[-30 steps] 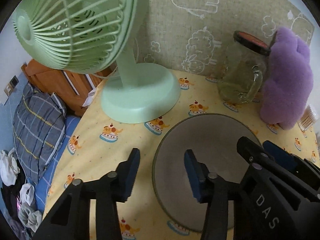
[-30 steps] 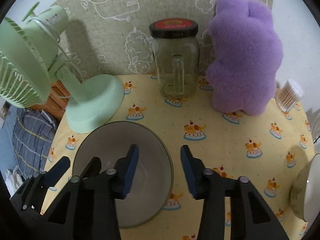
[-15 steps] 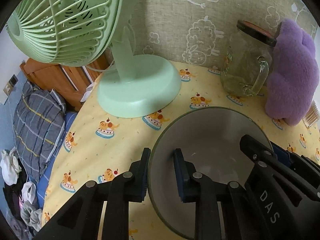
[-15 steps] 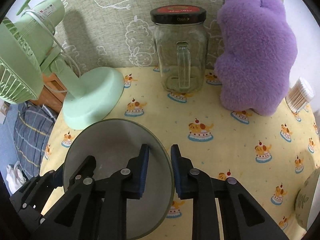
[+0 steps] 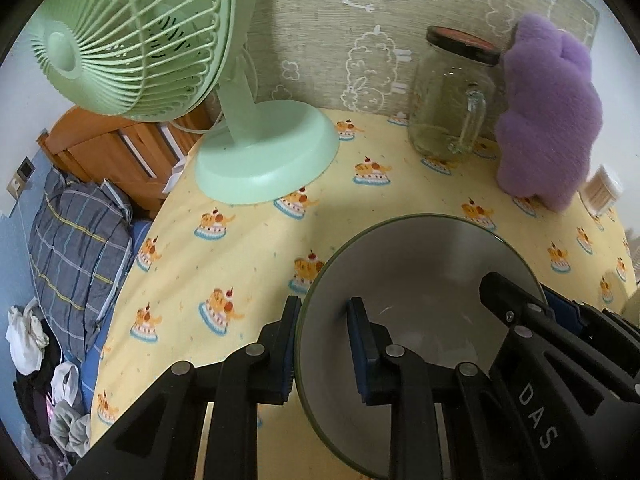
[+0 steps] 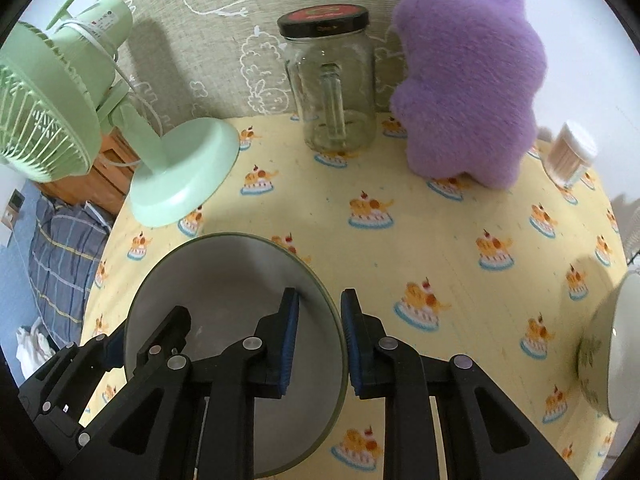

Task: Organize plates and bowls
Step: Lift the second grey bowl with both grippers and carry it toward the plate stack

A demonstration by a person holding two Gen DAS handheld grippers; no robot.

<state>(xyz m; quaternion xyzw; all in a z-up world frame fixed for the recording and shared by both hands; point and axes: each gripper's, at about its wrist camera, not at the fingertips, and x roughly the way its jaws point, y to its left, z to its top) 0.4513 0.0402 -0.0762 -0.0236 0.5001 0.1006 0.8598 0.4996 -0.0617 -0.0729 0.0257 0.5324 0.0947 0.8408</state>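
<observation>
The grey bowl (image 5: 424, 276) is gripped at opposite rims: its left rim is pinched by the left gripper (image 5: 323, 344), its right rim by the right gripper (image 6: 320, 338), each with one finger inside. It is held over the yellow tablecloth (image 6: 400, 248), before the green fan (image 5: 256, 160) and glass jar (image 6: 332, 92)
</observation>
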